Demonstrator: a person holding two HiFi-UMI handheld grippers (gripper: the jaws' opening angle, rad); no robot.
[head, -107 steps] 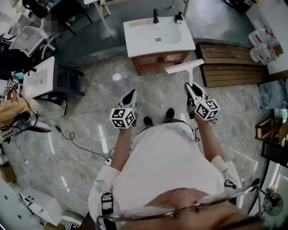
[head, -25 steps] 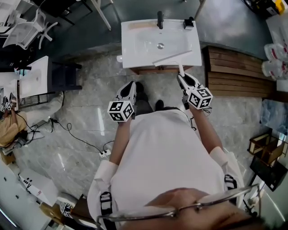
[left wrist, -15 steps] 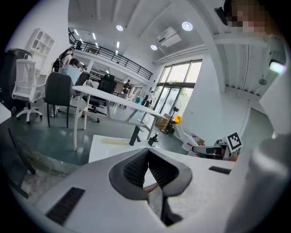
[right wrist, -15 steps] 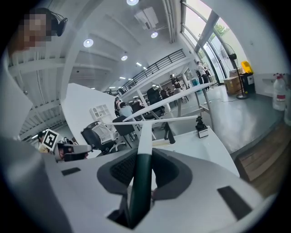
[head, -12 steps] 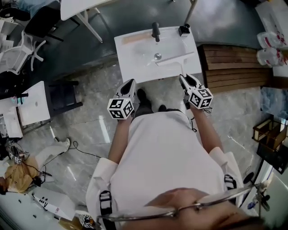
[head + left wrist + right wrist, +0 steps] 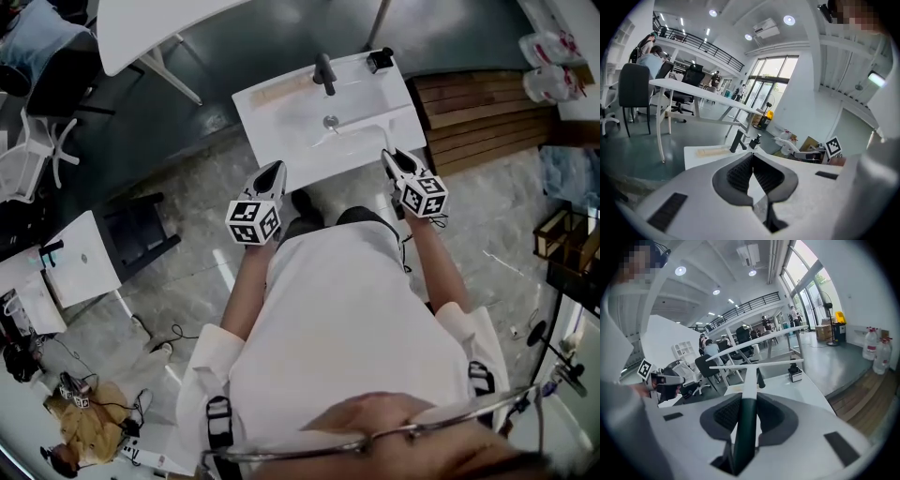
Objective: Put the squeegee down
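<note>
My right gripper tilts down, clamped on the squeegee handle, blade over white sink. Left gripper alongside, jaws together, empty. Marble floor.

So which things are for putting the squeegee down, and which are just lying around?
For the job: squeegee, clamped in the right gripper; white sink top, probably where it lands.
Just lying about: black tap, soap dispenser, wooden decking, white table, plastic bottles; left gripper, shut and empty.
</note>
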